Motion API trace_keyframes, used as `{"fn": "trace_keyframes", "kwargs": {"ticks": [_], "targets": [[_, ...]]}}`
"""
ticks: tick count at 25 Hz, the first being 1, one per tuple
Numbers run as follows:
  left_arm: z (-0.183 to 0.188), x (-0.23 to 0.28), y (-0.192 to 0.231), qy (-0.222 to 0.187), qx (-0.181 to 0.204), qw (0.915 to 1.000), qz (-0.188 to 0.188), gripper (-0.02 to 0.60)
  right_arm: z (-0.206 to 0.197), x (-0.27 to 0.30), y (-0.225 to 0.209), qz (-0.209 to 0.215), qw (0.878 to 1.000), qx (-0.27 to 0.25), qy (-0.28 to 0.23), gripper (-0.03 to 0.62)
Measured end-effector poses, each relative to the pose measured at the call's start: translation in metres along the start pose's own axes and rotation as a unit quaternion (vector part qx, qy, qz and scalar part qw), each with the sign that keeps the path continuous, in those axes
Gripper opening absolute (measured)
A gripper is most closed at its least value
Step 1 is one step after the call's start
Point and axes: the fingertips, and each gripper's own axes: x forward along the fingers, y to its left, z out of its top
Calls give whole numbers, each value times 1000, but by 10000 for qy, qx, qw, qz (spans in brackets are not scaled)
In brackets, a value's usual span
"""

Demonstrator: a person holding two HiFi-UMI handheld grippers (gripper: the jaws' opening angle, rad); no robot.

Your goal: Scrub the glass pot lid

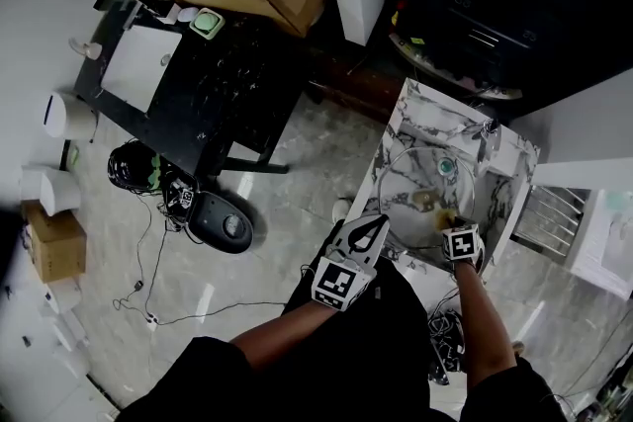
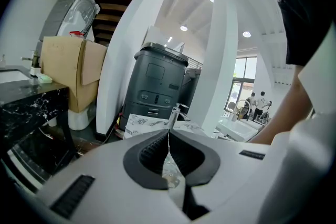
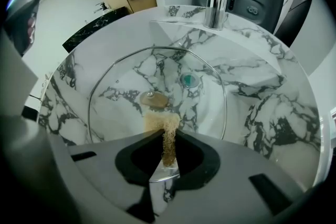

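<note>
Nearest us, our right gripper (image 3: 168, 136) clamps a tan scrub pad (image 3: 161, 124) over the glass pot lid (image 3: 121, 81), which lies mid-frame in the marble sink (image 3: 262, 113). Our left gripper (image 2: 169, 134) is pressed together, empty. No suds show, so we judge most scrubbing is still ahead.

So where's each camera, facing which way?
Head view: on the head, steeply down at the marble sink; left tongs, right tongs, forearms show.
Left gripper view: on the shut left tongs, facing a grey machine; an arm shows.
Right gripper view: on the right tongs gripping a scrubber, down at the glass pot lid.
Head and right gripper views share the lid.
</note>
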Motion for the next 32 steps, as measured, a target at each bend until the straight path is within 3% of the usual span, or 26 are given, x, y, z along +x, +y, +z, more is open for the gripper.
{"fn": "trace_keyframes", "kwargs": {"ticks": [14,24,28,32], "targets": [[8,-2,33,-68,-81,9999,-33,17,7,6,40,459,9982,-138,373,62],[7,-3,58,64,-75,9998,-147,17,17,11,72,635,9941,-638,607,63],[11,1,70,32,-117,9997,-204,17,20,14,78,636,9936,-648,667,63],[16,4,84,34,-112,9996,-254,17,31,18,91,899,9921,-585,657,63]]}}
